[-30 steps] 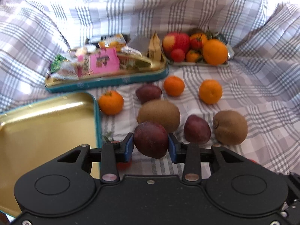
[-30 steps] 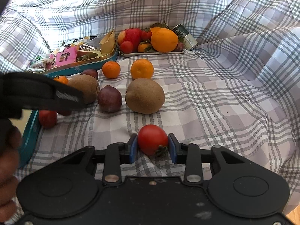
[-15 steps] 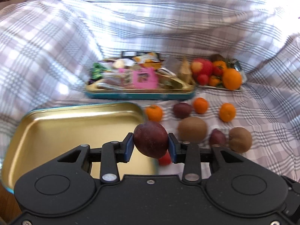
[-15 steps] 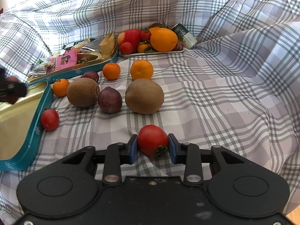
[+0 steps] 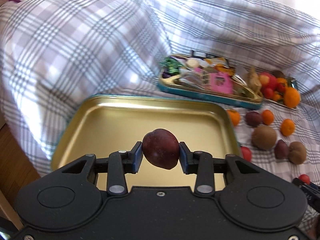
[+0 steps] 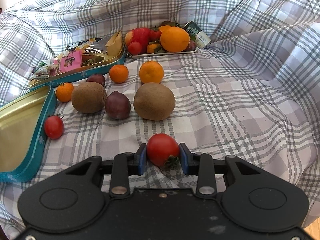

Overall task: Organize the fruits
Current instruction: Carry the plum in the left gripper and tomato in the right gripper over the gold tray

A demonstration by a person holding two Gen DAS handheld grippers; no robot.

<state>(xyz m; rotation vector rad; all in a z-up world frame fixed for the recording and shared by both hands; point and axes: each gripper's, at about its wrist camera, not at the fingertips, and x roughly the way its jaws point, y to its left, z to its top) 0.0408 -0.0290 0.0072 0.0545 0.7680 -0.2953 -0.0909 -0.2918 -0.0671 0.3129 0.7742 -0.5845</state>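
My left gripper [image 5: 160,153] is shut on a dark purple plum [image 5: 160,151], held above the gold inside of an empty teal-rimmed tin tray [image 5: 112,118]. My right gripper [image 6: 162,156] is shut on a red cherry tomato [image 6: 162,149] low over the checked cloth. Loose on the cloth lie two kiwis [image 6: 154,101] [image 6: 88,97], two more plums [image 6: 117,105] [image 6: 96,79], three mandarins [image 6: 151,72] [image 6: 118,73] [image 6: 64,92] and another cherry tomato [image 6: 53,126] beside the tray's rim [image 6: 43,128].
A second teal tin [image 6: 84,74] full of snack packets sits behind the empty tray. A flat plate [image 6: 166,54] at the back carries an orange, an apple and small fruit, with a can [image 6: 197,34] beside it. Raised folds of checked cloth [image 6: 250,80] surround everything.
My left gripper carried the plum left, from over the loose fruit to above the empty tin tray, and rolled a little. The right gripper stayed put with its tomato.
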